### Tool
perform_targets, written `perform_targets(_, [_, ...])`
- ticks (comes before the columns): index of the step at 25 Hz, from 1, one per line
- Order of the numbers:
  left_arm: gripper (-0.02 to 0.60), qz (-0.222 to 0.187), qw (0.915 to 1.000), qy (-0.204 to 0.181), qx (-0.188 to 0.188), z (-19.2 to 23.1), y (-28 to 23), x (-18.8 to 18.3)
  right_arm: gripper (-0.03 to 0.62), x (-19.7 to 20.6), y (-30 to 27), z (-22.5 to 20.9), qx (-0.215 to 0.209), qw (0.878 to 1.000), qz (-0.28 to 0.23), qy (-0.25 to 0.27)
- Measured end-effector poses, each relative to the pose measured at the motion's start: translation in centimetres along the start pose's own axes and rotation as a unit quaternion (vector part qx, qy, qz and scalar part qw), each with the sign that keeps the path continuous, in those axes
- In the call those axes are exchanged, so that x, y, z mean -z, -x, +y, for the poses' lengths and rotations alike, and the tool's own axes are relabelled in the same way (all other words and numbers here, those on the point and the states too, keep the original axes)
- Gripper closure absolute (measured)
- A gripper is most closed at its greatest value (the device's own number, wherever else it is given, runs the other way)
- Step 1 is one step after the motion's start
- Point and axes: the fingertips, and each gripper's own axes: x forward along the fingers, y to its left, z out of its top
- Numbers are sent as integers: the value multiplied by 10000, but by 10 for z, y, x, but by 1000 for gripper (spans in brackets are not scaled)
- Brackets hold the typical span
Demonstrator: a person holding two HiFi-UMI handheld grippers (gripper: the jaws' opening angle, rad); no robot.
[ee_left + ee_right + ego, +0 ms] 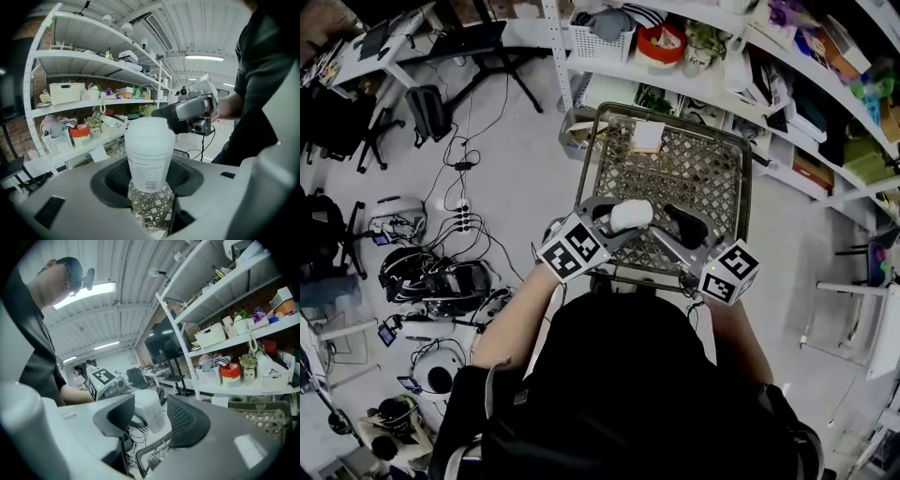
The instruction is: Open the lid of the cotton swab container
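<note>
Dark-shirted shoulders (pixel 619 375) fill the head view, with a wire cart (pixel 675 117) beyond. Left gripper view: the left gripper (pixel 150 179) clamps the cotton swab container (pixel 149 161) low on its body, upright, lid (pixel 149 131) on. Right gripper view: the right gripper (pixel 152 420) stands wide, touching nothing. I'd say it should close on the lid only, left holding steady.

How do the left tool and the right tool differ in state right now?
The left tool is closed on the cotton swab container, pads against its body; the right tool stands open, gripping nothing. The container fills the left tool's gap; past the right tool's pads it shows farther off. Both hover over the shopping cart.
</note>
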Motion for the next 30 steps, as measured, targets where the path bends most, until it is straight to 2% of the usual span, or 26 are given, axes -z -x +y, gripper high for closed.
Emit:
perform_targets(5, [379,20,10000,13,54,-13,2,-17,335,-11,11,6,-437,9987,-13,255])
perform_targets(10, [379,-94,9989,-132,443,-34,-10,-41,312,-28,22,9,-706,9955,-49,630])
perform_targets(14, [379,-44,9963,-450,731,-49,-21,-56,309,-32,32,12,-921,9925,-51,807])
perform_targets(20, [379,-81,9919,-674,1069,-64,-30,-77,309,-30,40,14,-1065,9886,137,1059])
perform_targets(26, [379,-5,9879,-789,1334,-74,-35,-81,310,-30,44,16,-1172,9853,172,1234])
perform_targets(28, [380,77,9858,-818,1466,-76,-33,-80,317,-30,44,21,-1259,9819,262,1393])
perform_targets(30, [380,191,9840,-875,1543,-77,-32,-78,354,-27,43,26,-1361,9773,390,1575])
